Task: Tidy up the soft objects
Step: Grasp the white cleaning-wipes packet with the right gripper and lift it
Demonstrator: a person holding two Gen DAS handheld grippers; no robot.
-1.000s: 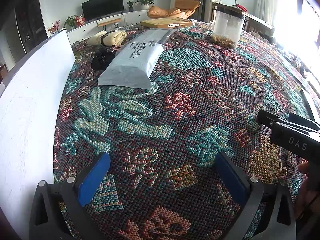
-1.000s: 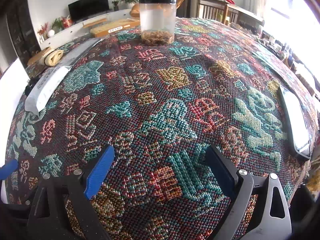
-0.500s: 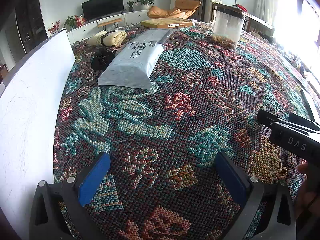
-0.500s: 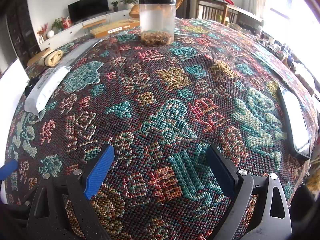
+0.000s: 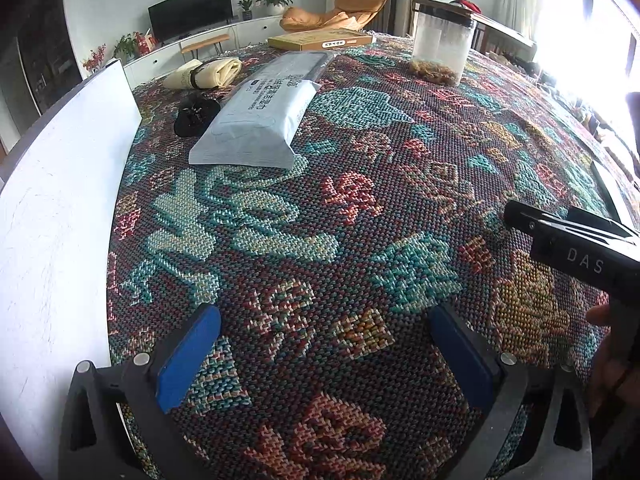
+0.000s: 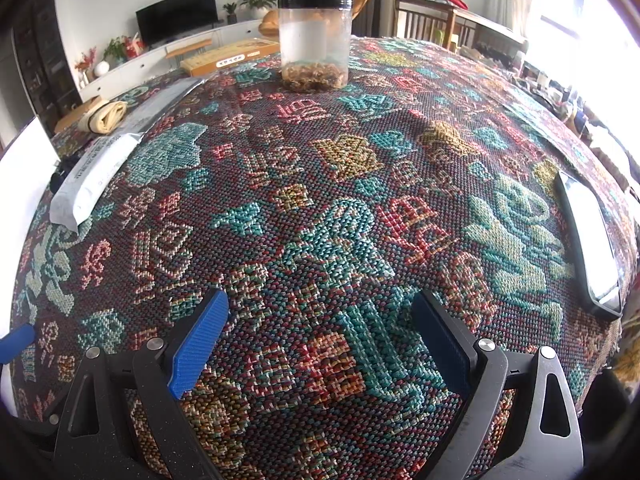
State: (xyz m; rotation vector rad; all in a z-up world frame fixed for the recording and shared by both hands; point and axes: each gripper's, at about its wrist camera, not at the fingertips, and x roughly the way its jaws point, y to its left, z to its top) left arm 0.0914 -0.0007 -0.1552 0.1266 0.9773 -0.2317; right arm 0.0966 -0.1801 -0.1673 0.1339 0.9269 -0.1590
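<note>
My left gripper (image 5: 320,344) is spread wide w/ nothing between the blue pads (image 5: 186,354), hovering low over the patterned tablecloth (image 5: 360,208). Right gripper (image 6: 320,332) same: jaws apart, empty, just cloth under it.

Key relation: the soft grey mailer pouch (image 5: 256,120) lies ahead and a bit to the left of my left gripper, well apart. Its long axis runs away from me, tilted rightward toward the far edge, so the near short end faces the jaws. From the right wrist view the pouch (image 6: 94,168) sits far off to the left, so left arm is clearly nearer; I'd guess left takes it.

Just beyond it, to its left: a small black soft item (image 5: 196,114), touching or nearly touching the pouch, can't tell which. Further back, a rolled cream cloth bundle (image 5: 204,74).

Edges: white board (image 5: 60,200) bounds the left side, close to the pouch lane, so little room for swinging left. Open cloth to the right. Clear jar (image 6: 315,40) stands far centre, flat cardboard box (image 5: 320,38) at far edge, a phone-like slab (image 6: 588,240) near the right edge, all out of the path.
</note>
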